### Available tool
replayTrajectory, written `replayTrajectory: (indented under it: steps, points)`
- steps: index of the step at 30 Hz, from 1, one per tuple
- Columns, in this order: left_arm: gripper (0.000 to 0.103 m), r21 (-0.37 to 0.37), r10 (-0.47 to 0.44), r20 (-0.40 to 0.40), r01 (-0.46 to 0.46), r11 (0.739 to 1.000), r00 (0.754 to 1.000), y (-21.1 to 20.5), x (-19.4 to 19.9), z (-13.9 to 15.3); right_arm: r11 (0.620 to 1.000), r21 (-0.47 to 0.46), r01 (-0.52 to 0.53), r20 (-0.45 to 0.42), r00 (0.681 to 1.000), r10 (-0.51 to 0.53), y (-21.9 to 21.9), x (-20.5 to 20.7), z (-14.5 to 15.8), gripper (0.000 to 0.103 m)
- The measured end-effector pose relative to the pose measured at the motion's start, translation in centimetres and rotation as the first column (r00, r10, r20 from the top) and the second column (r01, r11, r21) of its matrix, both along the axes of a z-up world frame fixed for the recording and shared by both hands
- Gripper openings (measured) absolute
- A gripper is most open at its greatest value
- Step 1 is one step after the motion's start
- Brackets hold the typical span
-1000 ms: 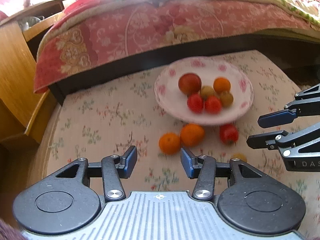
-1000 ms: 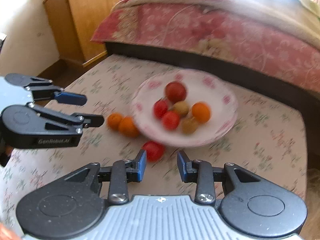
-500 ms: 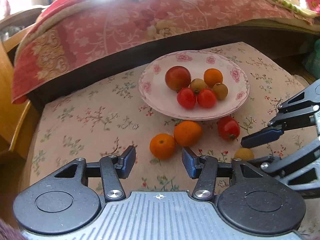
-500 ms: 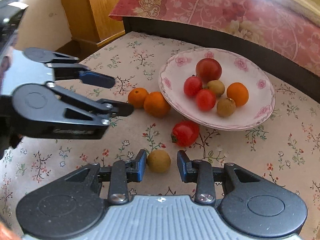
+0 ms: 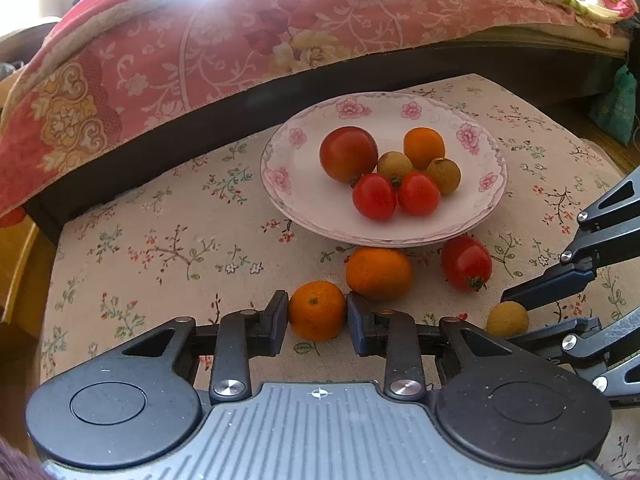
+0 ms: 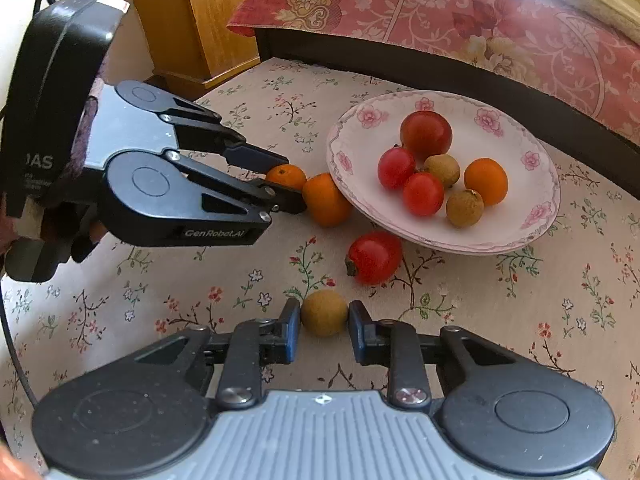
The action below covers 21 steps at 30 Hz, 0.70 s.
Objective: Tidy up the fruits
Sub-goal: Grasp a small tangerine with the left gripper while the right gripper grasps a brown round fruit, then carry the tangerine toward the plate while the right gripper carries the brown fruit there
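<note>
A white floral plate (image 5: 288, 168) (image 6: 536, 216) holds several tomatoes, longans and an orange. On the floral cloth in front of it lie a small orange (image 5: 317, 311) (image 6: 286, 176), a bigger orange (image 5: 378, 273) (image 6: 326, 199), a red tomato (image 5: 466, 262) (image 6: 374, 257) and a yellow-brown longan (image 5: 508, 319) (image 6: 324, 312). My left gripper (image 5: 317, 317) (image 6: 280, 178) is open with its jaws either side of the small orange, touching or nearly so. My right gripper (image 6: 324, 322) (image 5: 516, 316) is open with its jaws around the longan.
A bed with a red floral cover (image 5: 200, 40) overhangs the far side. A wooden cabinet (image 6: 208, 12) stands at the far left. The cloth-covered surface drops off at its left edge (image 5: 48, 264) and at its right.
Both grippers moved forward and down. The left jaws now straddle the small orange and have narrowed toward it. The right jaws straddle the longan.
</note>
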<state>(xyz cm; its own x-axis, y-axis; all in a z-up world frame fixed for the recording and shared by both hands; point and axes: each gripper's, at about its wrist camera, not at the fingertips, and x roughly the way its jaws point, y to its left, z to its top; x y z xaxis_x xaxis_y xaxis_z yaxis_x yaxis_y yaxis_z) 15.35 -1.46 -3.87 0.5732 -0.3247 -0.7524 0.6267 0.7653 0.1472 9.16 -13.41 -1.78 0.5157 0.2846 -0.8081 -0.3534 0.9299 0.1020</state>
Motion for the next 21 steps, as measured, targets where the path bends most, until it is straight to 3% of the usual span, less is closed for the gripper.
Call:
replayTrajectory:
  steps: [15, 21]
  points:
    - [0.039, 0.043, -0.017, -0.063, 0.020, 0.999, 0.998, 0.1, -8.4, 1.0, 1.000, -0.024, 0.009, 0.007, 1.000, -0.009, -1.3, -2.8, 0.9, 0.030]
    - [0.042, 0.055, -0.031, -0.057, 0.034, 0.998, 0.998, -0.5, -9.3, 0.5, 0.998, -0.054, 0.012, 0.003, 1.000, -0.011, -1.0, -4.6, 0.1, 0.030]
